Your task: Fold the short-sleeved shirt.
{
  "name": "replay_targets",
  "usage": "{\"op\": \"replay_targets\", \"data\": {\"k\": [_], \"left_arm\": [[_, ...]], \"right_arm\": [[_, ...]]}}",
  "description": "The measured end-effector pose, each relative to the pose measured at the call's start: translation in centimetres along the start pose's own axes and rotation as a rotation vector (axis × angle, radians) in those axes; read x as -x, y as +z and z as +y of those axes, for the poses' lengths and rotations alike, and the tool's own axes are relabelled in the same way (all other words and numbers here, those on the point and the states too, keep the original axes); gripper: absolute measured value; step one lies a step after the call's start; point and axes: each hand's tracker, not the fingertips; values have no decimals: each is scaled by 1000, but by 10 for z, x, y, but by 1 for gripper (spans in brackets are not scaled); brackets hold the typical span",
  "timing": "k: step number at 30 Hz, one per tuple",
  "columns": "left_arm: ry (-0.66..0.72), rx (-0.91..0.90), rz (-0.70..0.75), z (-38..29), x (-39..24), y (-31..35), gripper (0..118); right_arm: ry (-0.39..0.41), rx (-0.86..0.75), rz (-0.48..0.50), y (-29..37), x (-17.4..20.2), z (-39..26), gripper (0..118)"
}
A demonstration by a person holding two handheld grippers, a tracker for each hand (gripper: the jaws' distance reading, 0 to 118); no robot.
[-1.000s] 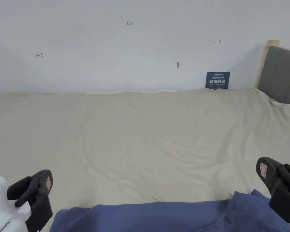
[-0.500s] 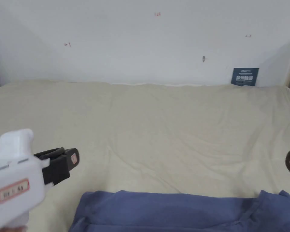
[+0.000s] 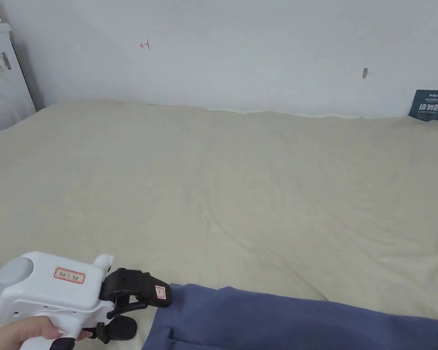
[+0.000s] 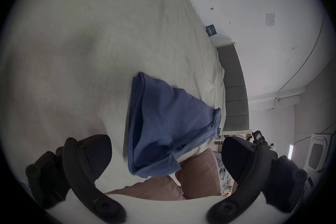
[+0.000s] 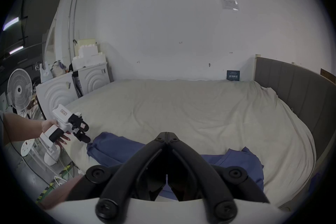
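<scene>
The blue short-sleeved shirt (image 3: 295, 321) lies along the near edge of the bed (image 3: 241, 191), spread from left to right over the cream sheet, with the rest of the sheet bare and wrinkled beyond it. In the right gripper view the shirt (image 5: 116, 149) shows a bunched part at its right end and a folded edge at its left end.

The left gripper (image 3: 143, 307) sits just beside the shirt's left end, its jaws spread apart with nothing between them; the upper jaw tip looks to be at the very edge of the cloth, though whether it touches is hard to say. A hand (image 3: 19, 332) holds its white body from the near left. In its own view the left gripper (image 4: 163, 157) has both jaws wide apart, with the shirt (image 4: 163, 122) farther off between them.

The right gripper (image 5: 167, 135) has its jaws closed tip to tip, holding nothing, above the near middle of the shirt.

Behind the bed stands a white wall (image 3: 241, 54), with a small dark sign (image 3: 431, 105) at the far right.
</scene>
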Motion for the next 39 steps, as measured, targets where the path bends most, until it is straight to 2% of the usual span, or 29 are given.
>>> {"op": "replay_targets", "data": {"k": [3, 6, 10, 14, 15, 16, 17, 18, 19, 20, 21, 24, 26, 28, 30, 33, 37, 39], "left_arm": [[0, 39, -9, 8, 14, -17, 118], [-6, 18, -116, 12, 13, -22, 118], [128, 93, -277, 19, 23, -48, 118], [83, 53, -199, 28, 21, -48, 118], [58, 13, -154, 26, 18, -48, 106], [46, -21, -86, 26, 16, -48, 73], [40, -40, 42, 26, 14, -53, 8], [37, -54, 159, 25, 15, -56, 7], [81, -22, 156, 20, 24, -60, 7], [145, -30, 10, 20, 21, -60, 7], [143, -34, 26, 21, 18, -59, 7], [-48, -45, 263, 20, -21, -55, 7], [-275, -152, 497, 9, -63, -46, 7], [-456, -172, 540, -4, -98, -41, 7], [-607, -153, 670, -7, -122, -35, 7], [-599, -139, 872, -8, -131, -22, 7], [-705, -138, 1193, -8, -140, -26, 7], [-742, -119, 1195, -10, -148, -35, 7]], "right_arm": [[11, 33, 7, -9, 3, -3, 1], [9, 54, 12, -16, 3, -7, 1], [-14, 87, 13, -27, 2, -13, 1], [-26, 119, 22, -33, 0, -17, 1], [-21, 122, 20, -33, 0, -18, 1], [-12, 120, 18, -32, -1, -20, 1], [-13, 120, 19, -32, -1, -21, 1], [-18, 121, 23, -33, -2, -22, 1], [-30, 125, 29, -34, -4, -23, 1], [-39, 128, 30, -35, -5, -24, 1], [-44, 128, 30, -36, -5, -24, 1], [-50, 128, 29, -34, -8, -22, 1], [-54, 126, 35, -31, -11, -22, 1], [-61, 119, 34, -28, -13, -21, 1], [-84, 111, 44, -25, -14, -18, 1], [-115, 100, 61, -20, -17, -18, 1], [-133, 83, 70, -13, -22, -22, 0], [-138, 82, 73, -11, -26, -24, 1]]}}
